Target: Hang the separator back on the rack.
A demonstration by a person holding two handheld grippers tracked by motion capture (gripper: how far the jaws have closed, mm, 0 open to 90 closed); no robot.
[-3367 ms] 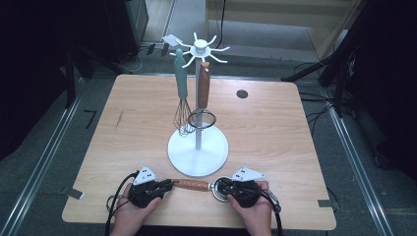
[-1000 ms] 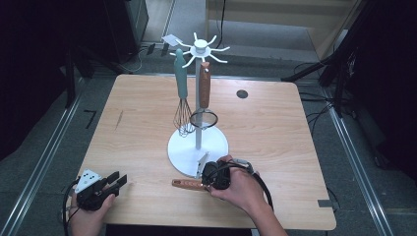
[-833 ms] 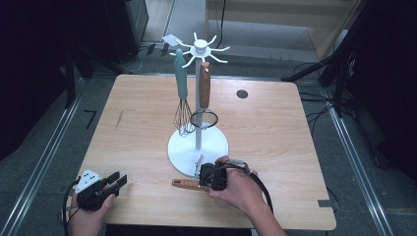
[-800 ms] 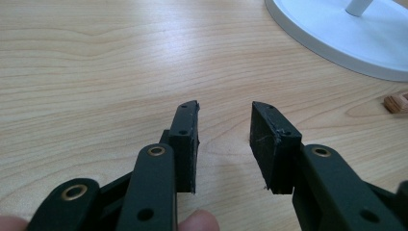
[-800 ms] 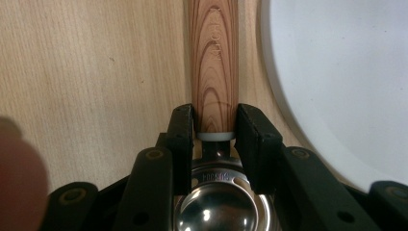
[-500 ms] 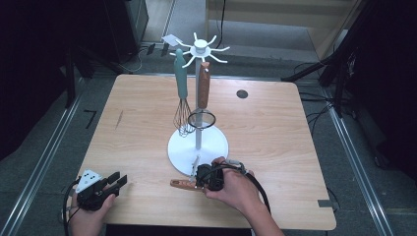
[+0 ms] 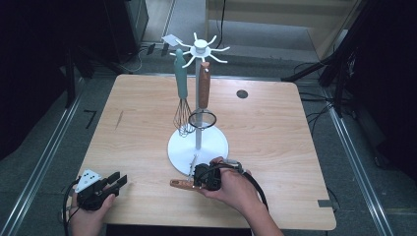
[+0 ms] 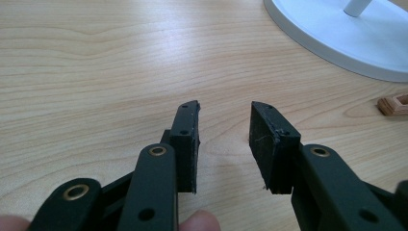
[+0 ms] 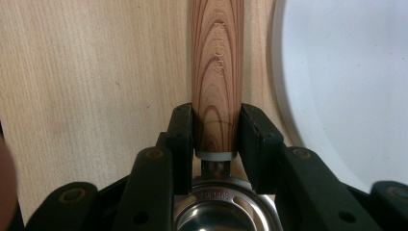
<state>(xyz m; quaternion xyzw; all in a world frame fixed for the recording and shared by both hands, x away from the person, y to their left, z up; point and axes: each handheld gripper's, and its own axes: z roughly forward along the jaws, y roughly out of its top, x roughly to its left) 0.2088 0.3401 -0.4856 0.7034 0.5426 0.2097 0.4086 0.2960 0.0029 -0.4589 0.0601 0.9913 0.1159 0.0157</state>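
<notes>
The right gripper [image 7: 200,178] lies low over the table's near edge, its jaws clamped on the wooden handle [image 9: 216,72] of a utensil [image 7: 183,184] lying flat on the table; in the right gripper view both pads press the handle's lower end, just above a grey collar and a steel head [image 9: 222,211] with slots. The handle runs away from the jaws along the rim of the white base [image 9: 346,86], close beside it, and in the high view its free end points to the left. The left gripper [image 7: 114,181] sits at the near left corner of the table, well apart from the utensil, its jaws standing part open with nothing but bare wood between them; the left gripper view shows the handle's squared wooden end [image 8: 393,104] far off to one side.

Just beyond the right hand [image 7: 236,186] stands the rack [image 7: 198,93], a white post on a round base [image 7: 216,147], with curved hooks spreading from its top. A whisk [image 7: 182,105] with a pale green handle hangs on the left of the post, and a wooden-handled tool with a wire ring [image 7: 202,119] hangs close by it. The base stands right next to the held utensil.

The table [image 7: 275,147] is light wood with a small dark round hole [image 7: 241,93] near its far edge. Around it is grey floor, with metal rails along both sides, cables on the right, and dark equipment behind.
</notes>
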